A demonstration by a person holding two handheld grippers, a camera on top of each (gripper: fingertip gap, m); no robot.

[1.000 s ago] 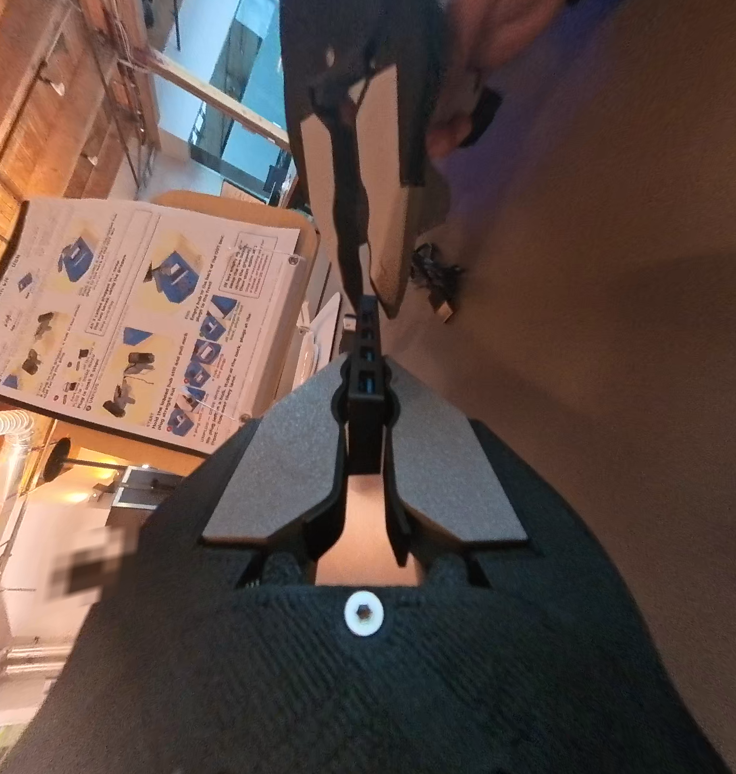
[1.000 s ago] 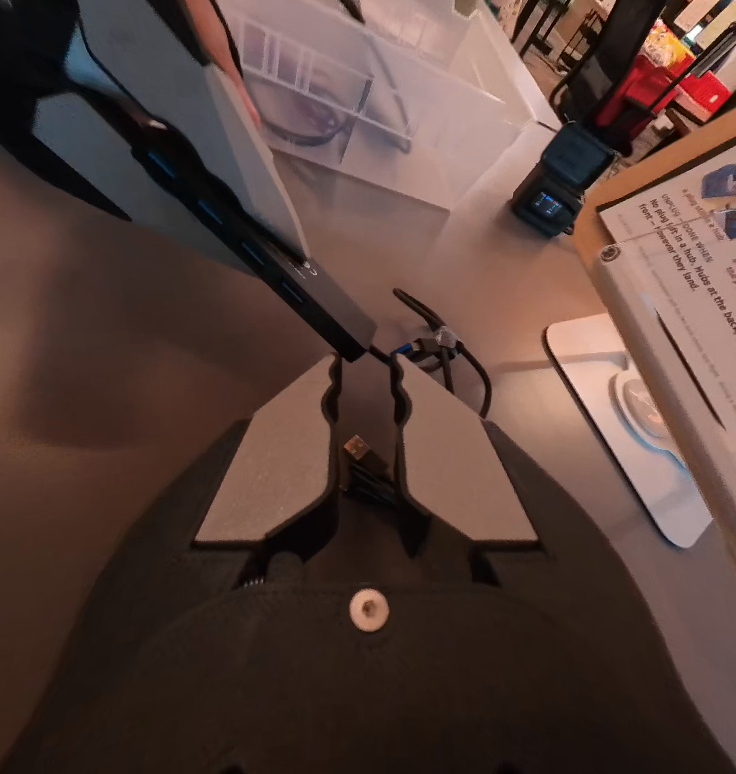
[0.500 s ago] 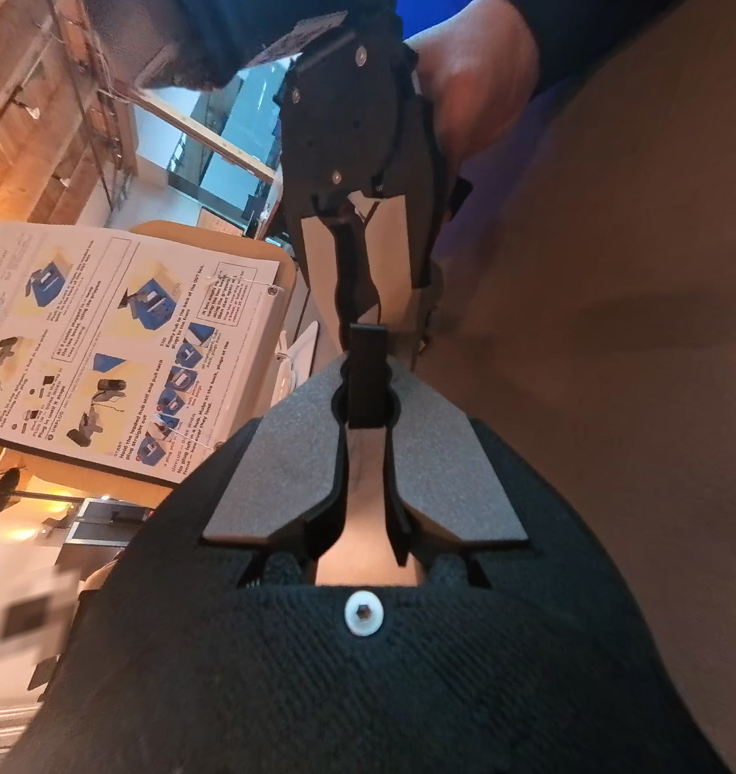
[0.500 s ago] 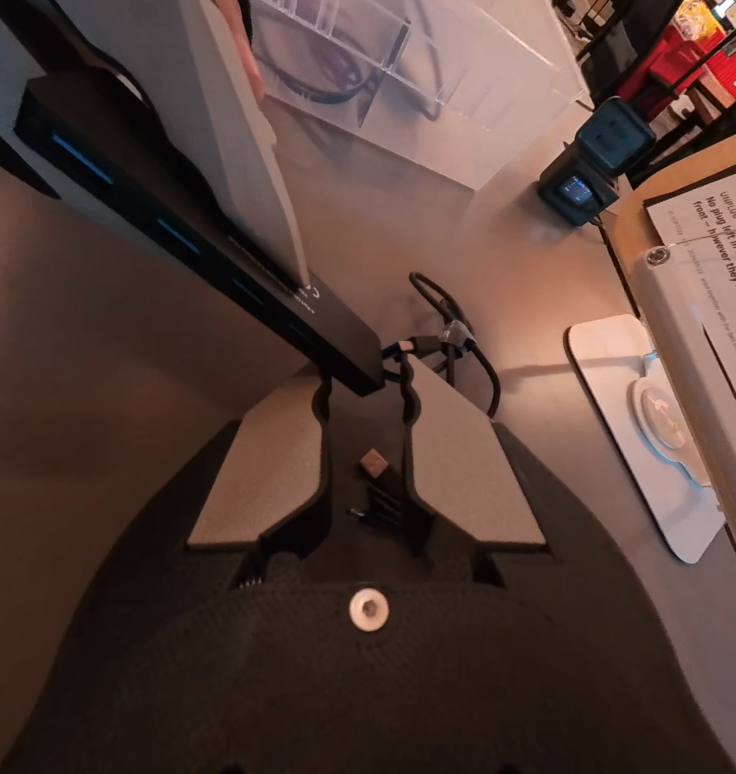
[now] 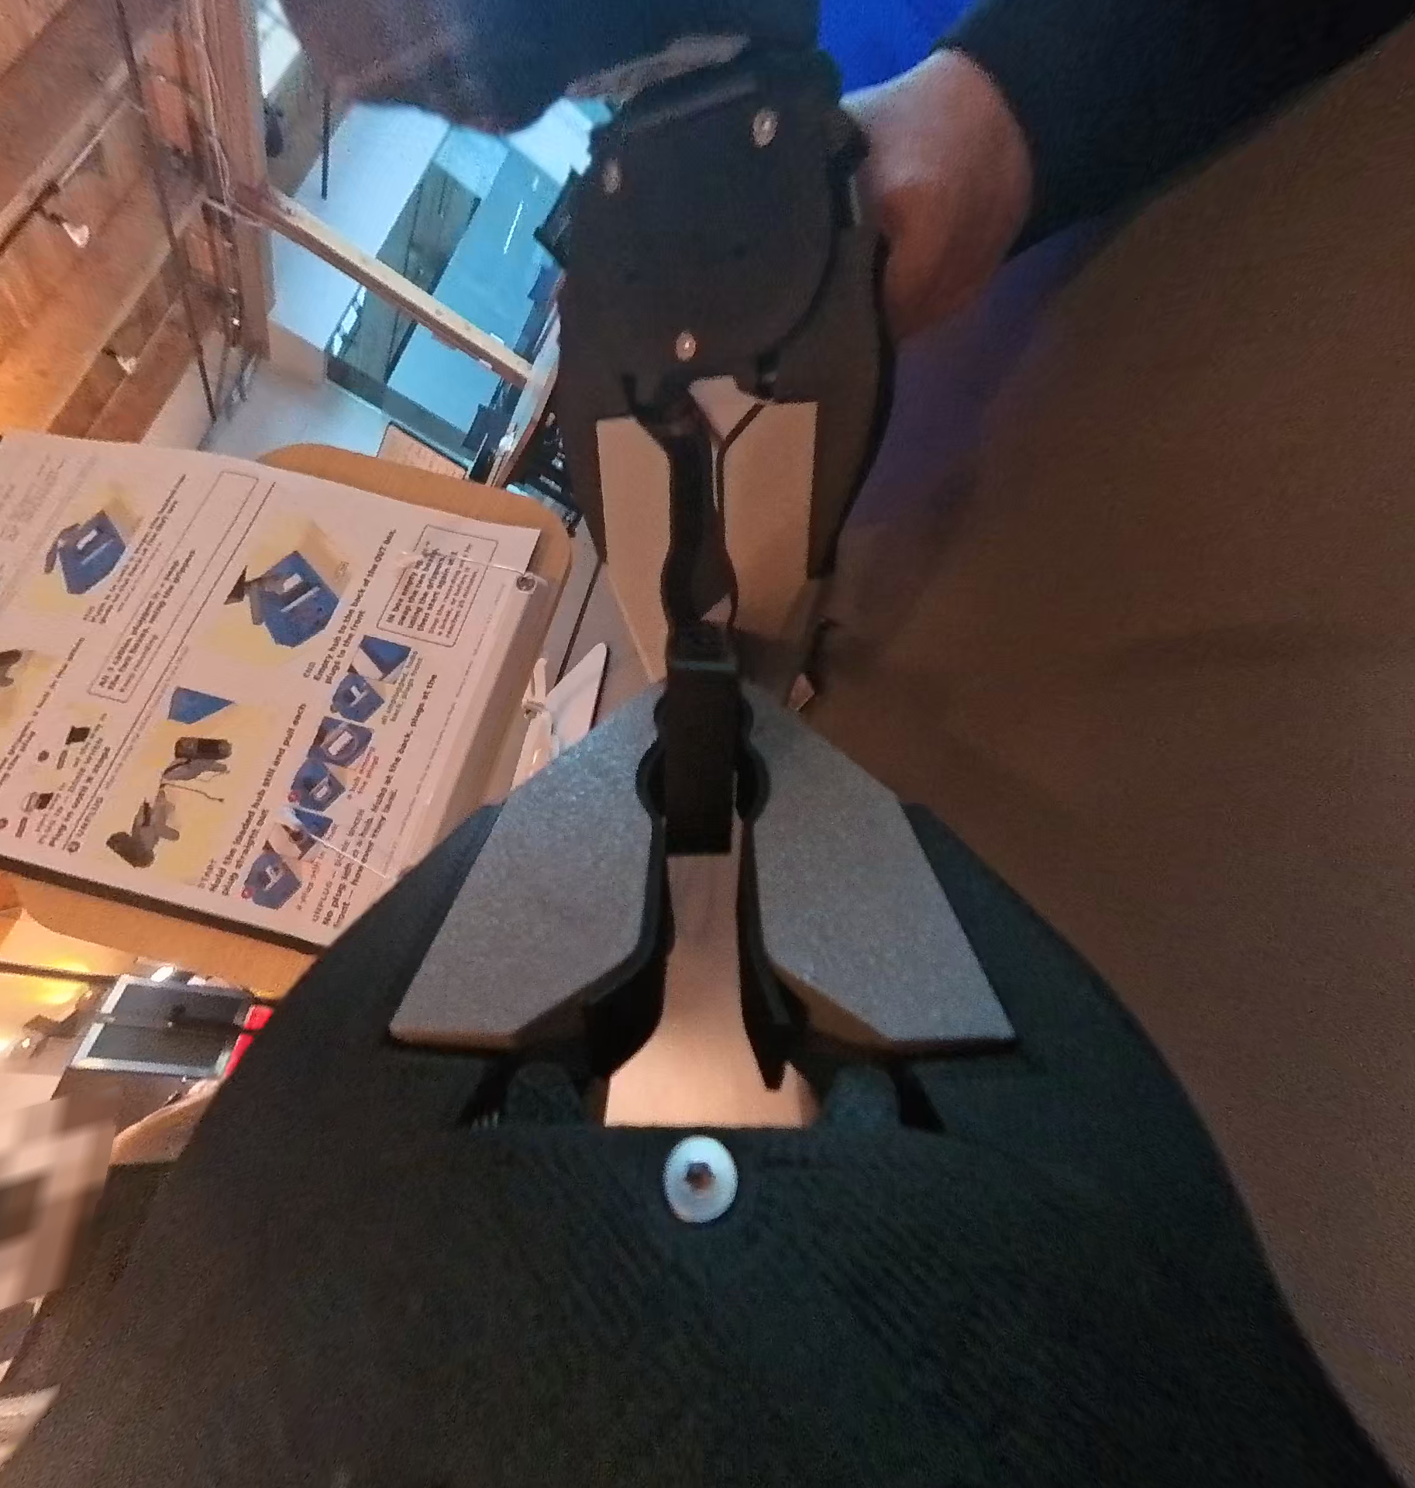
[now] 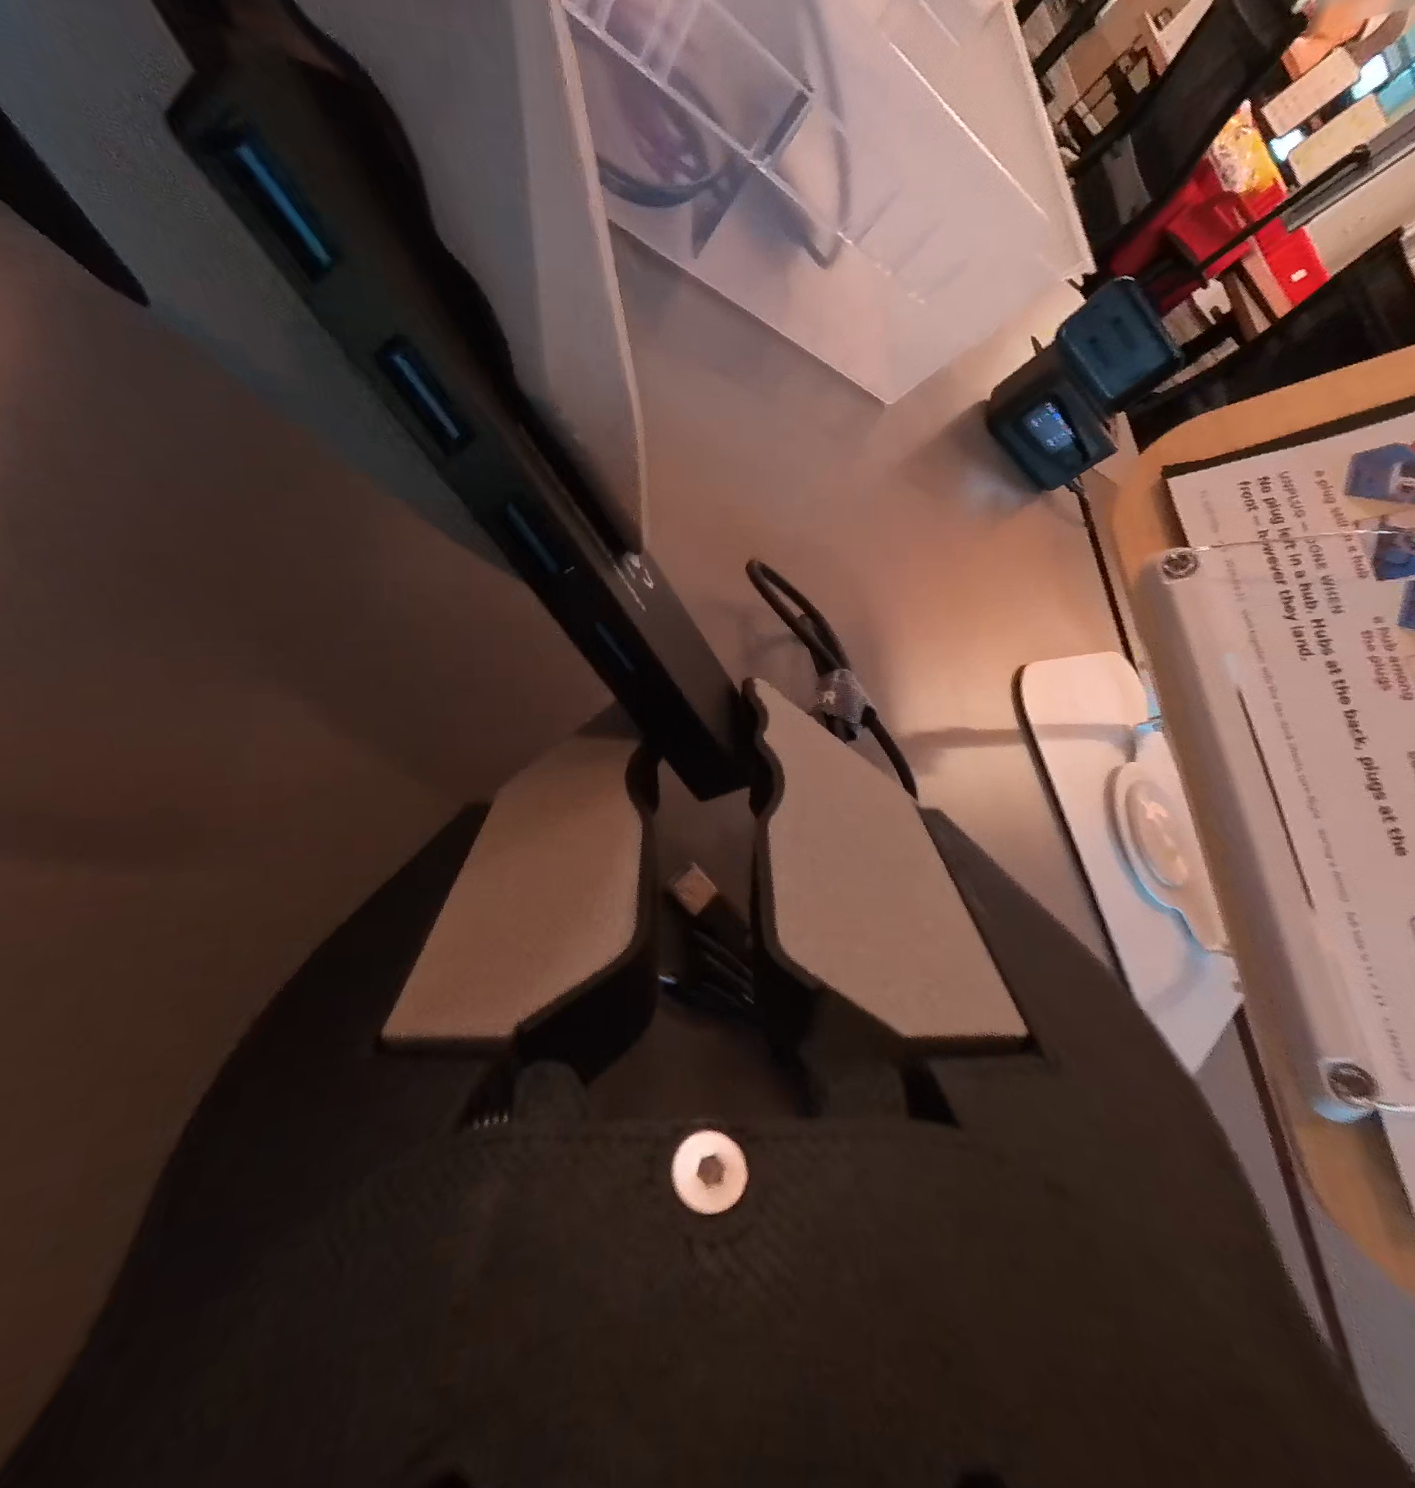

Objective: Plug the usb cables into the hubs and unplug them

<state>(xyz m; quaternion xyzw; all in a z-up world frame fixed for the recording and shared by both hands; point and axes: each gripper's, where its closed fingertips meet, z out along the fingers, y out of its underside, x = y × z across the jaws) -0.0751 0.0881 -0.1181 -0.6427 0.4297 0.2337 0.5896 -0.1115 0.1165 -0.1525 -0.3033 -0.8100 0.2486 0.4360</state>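
Note:
My left gripper (image 5: pixel 700 725) is shut on a black USB hub (image 5: pixel 698 773), seen end-on between its grey fingers. The right gripper (image 5: pixel 695 644), held by a hand, faces it tip to tip. In the right wrist view the hub (image 6: pixel 447 435) runs from upper left, with blue ports along its side, held between the left gripper's fingers (image 6: pixel 600 362). The hub's free end sits between my right gripper's (image 6: pixel 700 725) fingertips. The right gripper is shut on a USB plug (image 6: pixel 692 894), its silver tip pointing toward the hub, a short gap away.
A tied black cable coil (image 6: pixel 833 700) lies on the table behind the right fingers. A clear plastic box (image 6: pixel 849 201), a small black device with a screen (image 6: pixel 1050 427), a white pad (image 6: pixel 1091 805) and an instruction board (image 6: pixel 1332 725) stand nearby. The board also shows at left (image 5: pixel 205 684). Across from one pair of fingers to the other is roughly 6 centimeters.
The two grippers have closed in on each other. The hub's end, which was beyond the right fingertips, now lies between them. The plug stays in the right gripper.

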